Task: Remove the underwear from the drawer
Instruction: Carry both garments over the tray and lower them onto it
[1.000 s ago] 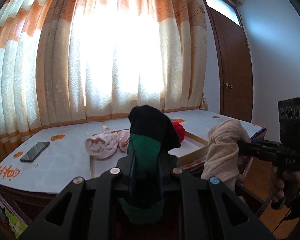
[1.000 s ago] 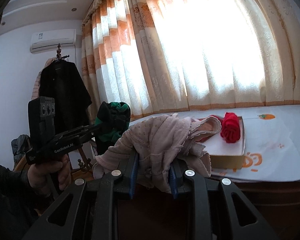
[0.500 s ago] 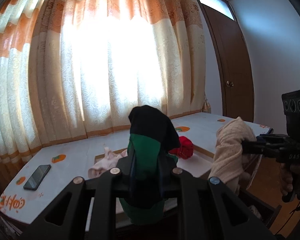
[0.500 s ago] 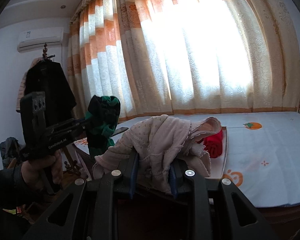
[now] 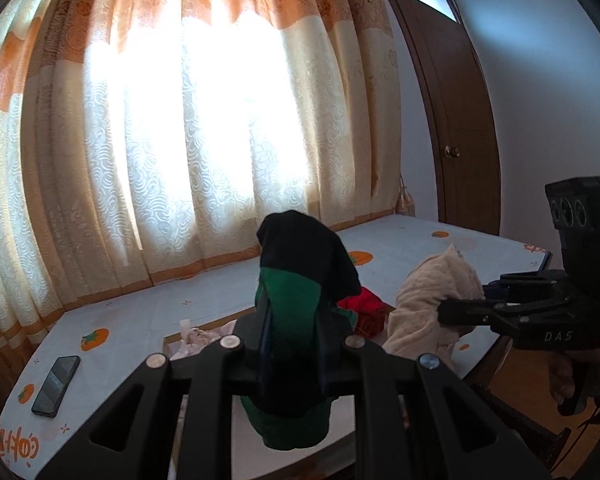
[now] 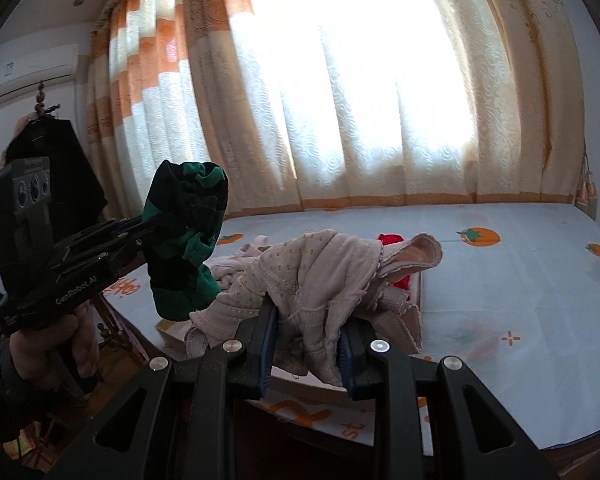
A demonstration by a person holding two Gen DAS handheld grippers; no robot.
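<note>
Both of your grippers have come up and away from the drawer over the last second: the bed now sits lower in each view and more curtain fills the frame.

Your left gripper (image 5: 292, 320) is clamped on the green and black underwear (image 5: 300, 280), which stands up between the two fingers as a bundle, its black part on top and its green part hanging below the fingers. It is held above the near edge of the drawer (image 5: 168, 344), clear of it.

Your right gripper (image 6: 308, 336) is closed on the beige underwear (image 6: 324, 276). That piece is bunched between the fingers and spills over both of them, with one loose flap pointing away toward the far side of the drawer. It too hangs above the drawer and does not touch it.

From the left view, your right gripper (image 5: 460, 312) and its beige bundle (image 5: 432, 304) are to the right of the drawer, over the bed's edge (your hand (image 5: 564, 376) shows below the grip).

Inside the drawer a red piece (image 5: 364, 304) lies at the far right, and a pale pink piece (image 5: 196, 336) lies at the left end. Left of the drawer, a phone (image 5: 56, 384) lies flat on the bed sheet (image 5: 148, 320).
</note>
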